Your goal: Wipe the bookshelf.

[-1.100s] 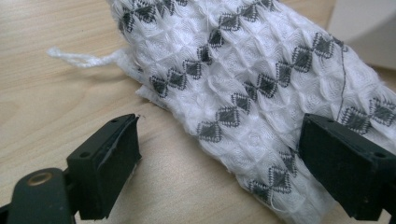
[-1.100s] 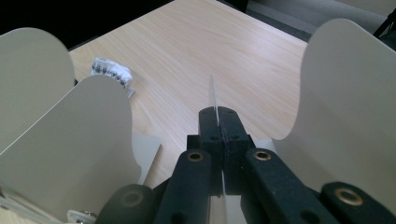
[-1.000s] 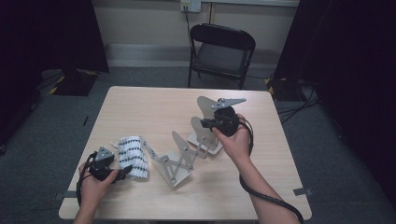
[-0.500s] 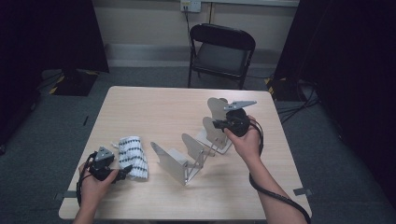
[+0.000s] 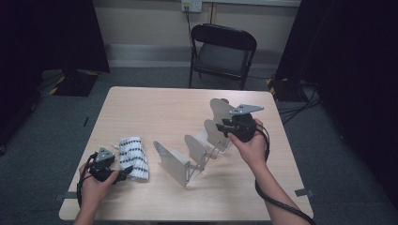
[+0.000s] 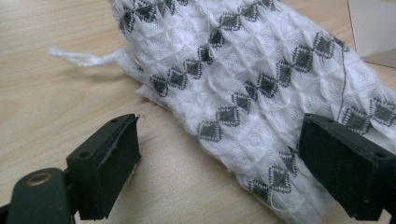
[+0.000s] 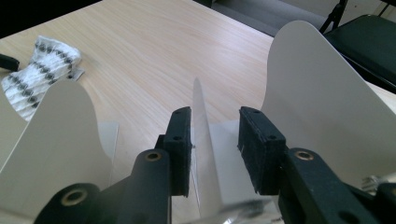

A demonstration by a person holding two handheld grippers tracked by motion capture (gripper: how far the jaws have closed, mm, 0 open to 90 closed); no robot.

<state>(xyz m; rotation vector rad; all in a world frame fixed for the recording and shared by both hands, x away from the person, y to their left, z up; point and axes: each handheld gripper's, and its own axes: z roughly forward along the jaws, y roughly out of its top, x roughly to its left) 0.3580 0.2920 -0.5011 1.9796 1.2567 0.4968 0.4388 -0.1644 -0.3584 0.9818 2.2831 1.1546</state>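
Observation:
A folded white towel with a dark diamond pattern (image 5: 133, 155) (image 6: 252, 84) lies near the table's front left. My left gripper (image 5: 123, 172) (image 6: 222, 137) rests at its near end with jaws wide apart, the towel's edge between them, unpressed. A metal rack of upright rounded plates on a scissor linkage (image 5: 187, 161) stretches across the middle. My right gripper (image 5: 224, 125) (image 7: 215, 121) is at its far right end. One thin plate (image 7: 201, 107) stands edge-on between its jaws, which have just been opening; a gap shows beside the right pad. Taller plates (image 7: 322, 93) (image 7: 60, 135) flank it.
The wooden table (image 5: 155, 108) has bare room at the back left and along the front right. A black folding chair (image 5: 223, 51) stands beyond the far edge. Cables lie on the floor at the right (image 5: 300, 101).
My right hand has drawn the rack's end plate to the right, stretching the linkage out. The left hand and the towel have kept still.

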